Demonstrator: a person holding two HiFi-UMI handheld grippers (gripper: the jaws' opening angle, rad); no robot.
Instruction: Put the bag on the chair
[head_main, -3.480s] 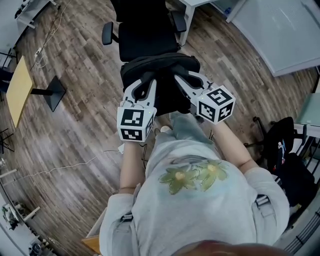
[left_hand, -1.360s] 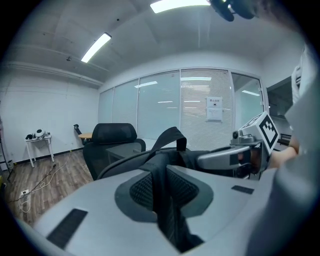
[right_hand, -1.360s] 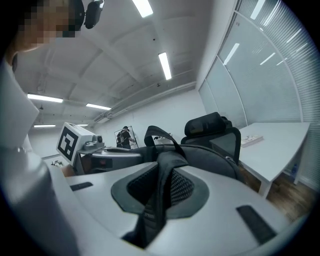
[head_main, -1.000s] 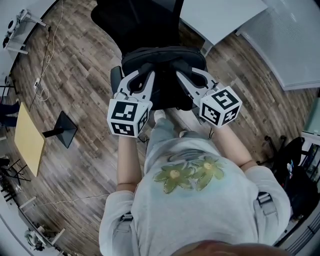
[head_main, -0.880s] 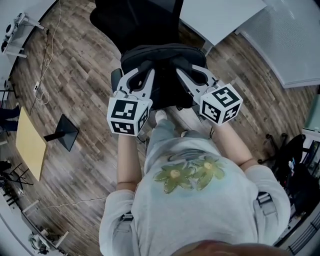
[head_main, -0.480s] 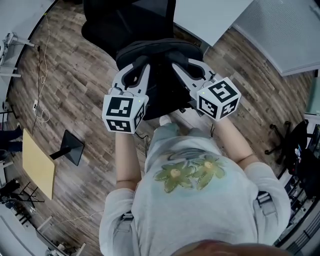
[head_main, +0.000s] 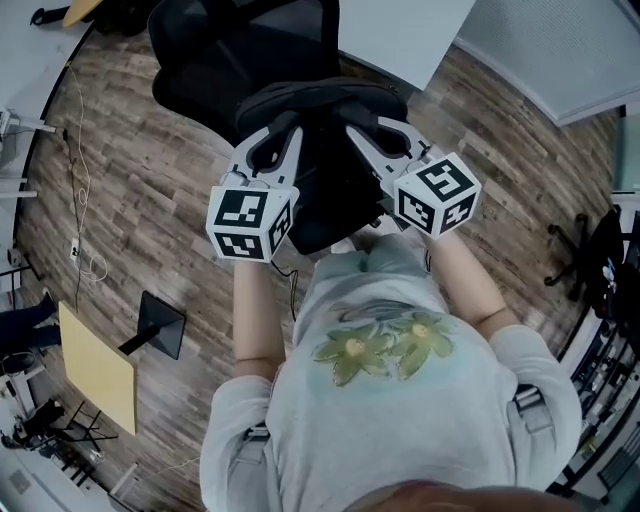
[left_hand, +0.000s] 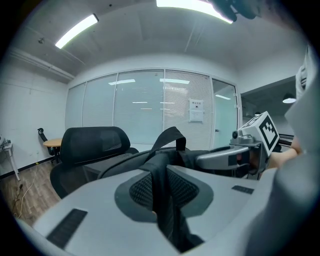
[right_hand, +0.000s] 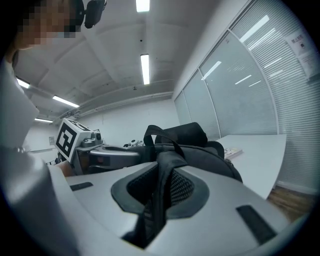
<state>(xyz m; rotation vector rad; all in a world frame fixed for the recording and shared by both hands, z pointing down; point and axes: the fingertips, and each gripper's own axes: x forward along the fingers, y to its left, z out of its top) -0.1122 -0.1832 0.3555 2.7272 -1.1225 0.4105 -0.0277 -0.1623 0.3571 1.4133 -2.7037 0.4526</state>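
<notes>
Black bag (head_main: 325, 110) hangs between your left gripper (head_main: 283, 140) and right gripper (head_main: 367, 140) in the head view, just short of the chair (head_main: 230, 60); release early and it may drop to the floor (head_main: 150, 200). Left gripper view: jaws clamped on a strap (left_hand: 162, 200), thin webbing that could slip. Right gripper view: jaws clamped likewise on the other strap (right_hand: 160, 195). Against a second ago, the chair sits further left, grips unchanged.

bag (head_main: 322, 125) carried forward, chair (head_main: 225, 50) nearer (upper left)

Strip lights (left_hand: 76, 31) shine over glass partitions (left_hand: 137, 112) and wood-plank floor (head_main: 150, 190).
</notes>
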